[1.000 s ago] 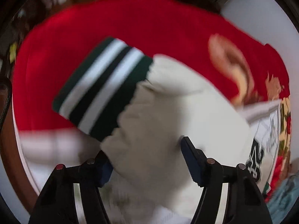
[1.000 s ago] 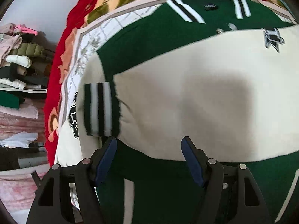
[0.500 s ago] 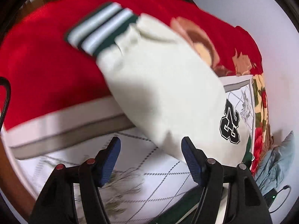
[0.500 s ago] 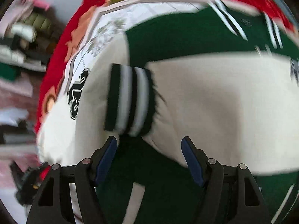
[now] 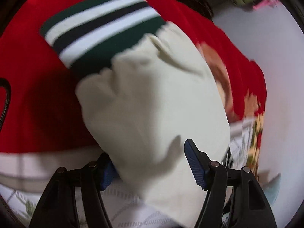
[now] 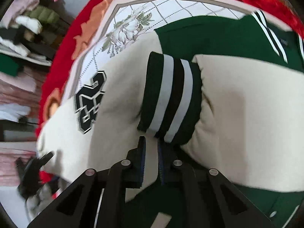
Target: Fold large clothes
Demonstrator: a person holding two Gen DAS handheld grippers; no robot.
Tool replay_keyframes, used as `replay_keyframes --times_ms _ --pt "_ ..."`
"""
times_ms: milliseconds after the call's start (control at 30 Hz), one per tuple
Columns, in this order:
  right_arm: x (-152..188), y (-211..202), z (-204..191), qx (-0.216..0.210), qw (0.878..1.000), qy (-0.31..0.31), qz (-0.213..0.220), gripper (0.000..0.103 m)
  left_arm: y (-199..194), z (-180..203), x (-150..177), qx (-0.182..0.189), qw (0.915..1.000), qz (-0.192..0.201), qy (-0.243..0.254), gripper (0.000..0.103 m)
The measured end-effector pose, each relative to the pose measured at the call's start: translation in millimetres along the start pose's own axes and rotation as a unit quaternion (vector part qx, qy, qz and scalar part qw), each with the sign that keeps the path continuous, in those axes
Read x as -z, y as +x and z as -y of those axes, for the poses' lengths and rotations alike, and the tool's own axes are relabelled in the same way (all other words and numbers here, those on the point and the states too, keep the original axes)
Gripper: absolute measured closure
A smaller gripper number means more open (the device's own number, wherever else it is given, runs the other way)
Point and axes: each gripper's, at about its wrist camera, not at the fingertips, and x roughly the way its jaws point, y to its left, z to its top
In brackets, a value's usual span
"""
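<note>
We see a green and cream varsity jacket (image 6: 228,38) spread over a white floral sheet (image 6: 133,19) on a red blanket (image 5: 47,95). In the left wrist view, our left gripper (image 5: 150,163) has its blue-padded fingers (image 5: 193,161) set wide apart, with the jacket's cream sleeve (image 5: 152,104) lying between them and running forward, away from the gripper; the picture is blurred and we cannot tell whether the pads bear on the cloth. The sleeve's striped cuff (image 5: 102,26), in green, white and black bands, sits at the far end, ahead and to the left, over the red blanket. In the right wrist view, our right gripper (image 6: 151,148) has its fingers drawn nearly together just below the other striped cuff (image 6: 171,98); whether fabric is nipped between them we cannot tell. That cuff lies just ahead of the fingertips, on the cream sleeve bearing a black number patch (image 6: 90,102) to the left. The left gripper shows dark and blurred at the lower left of this view (image 6: 32,171).
</note>
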Motion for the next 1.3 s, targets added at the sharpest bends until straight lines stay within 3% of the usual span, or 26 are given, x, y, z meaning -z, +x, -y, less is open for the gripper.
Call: replay_keyframes --times_ms 100,167,233,300,400,533,600,733,833,933,1000,1133,1267,1300 --pt "10.7 -16.3 16.6 -0.023 0.999 0.028 0.007 0.063 2.4 4.5 -18.9 -0.022 0.9992 0.032 -0.009 0.044" --pt "18.0 -23.2 28.4 -0.018 0.999 0.043 0.011 0.063 1.0 12.7 -26.0 -0.045 0.9976 0.052 0.005 0.058" --pt "22.8 -29.7 38.5 -0.015 0.998 0.062 0.016 0.063 -3.2 22.2 -26.8 -0.063 0.9953 0.067 0.03 0.088" --pt "22.3 -33.4 44.1 -0.013 0.997 0.077 0.022 0.063 -13.7 34.0 -24.5 -0.072 0.9918 0.083 0.064 0.097" --pt "19.9 -35.8 54.5 -0.017 0.994 0.102 0.035 0.063 -37.1 57.7 -18.3 -0.074 0.984 0.112 0.117 0.1" --pt "1.9 -12.0 49.2 -0.029 0.99 0.125 0.052 0.063 -74.0 103.4 -7.1 -0.066 0.9663 0.156 0.194 0.1" --pt "-9.1 13.3 47.7 -0.023 0.992 0.127 0.016 0.063 -86.2 126.5 -2.1 -0.061 0.9572 0.171 0.226 0.101" --pt "-19.8 13.5 52.3 -0.044 0.992 0.122 -0.002 0.063 -106.5 189.7 26.7 -0.041 0.9296 0.202 0.306 0.101" --pt "-8.4 -24.3 68.9 -0.045 0.992 0.117 0.029 0.063 -123.7 225.5 57.7 -0.024 0.9076 0.215 0.36 0.101" --pt "12.2 -64.1 99.3 -0.033 0.99 0.127 0.054 0.045 -134.5 263.8 105.6 0.006 0.8851 0.209 0.416 0.101" --pt "28.6 -89.4 128.8 -0.023 0.987 0.144 0.067 0.042 -137.0 290.0 153.6 0.027 0.8644 0.197 0.462 0.101" --pt "58.4 -126.9 191.6 -0.004 0.979 0.184 0.084 0.042 -129.9 326.3 262.0 0.063 0.8293 0.142 0.537 0.101" --pt "93.6 -153.2 262.5 0.023 0.971 0.222 0.086 0.042 -101.0 346.8 384.6 0.094 0.7994 0.035 0.592 0.101" --pt "99.6 -156.2 274.0 0.027 0.969 0.228 0.087 0.042 -89.9 349.6 417.6 0.097 0.7878 0.004 0.608 0.101"
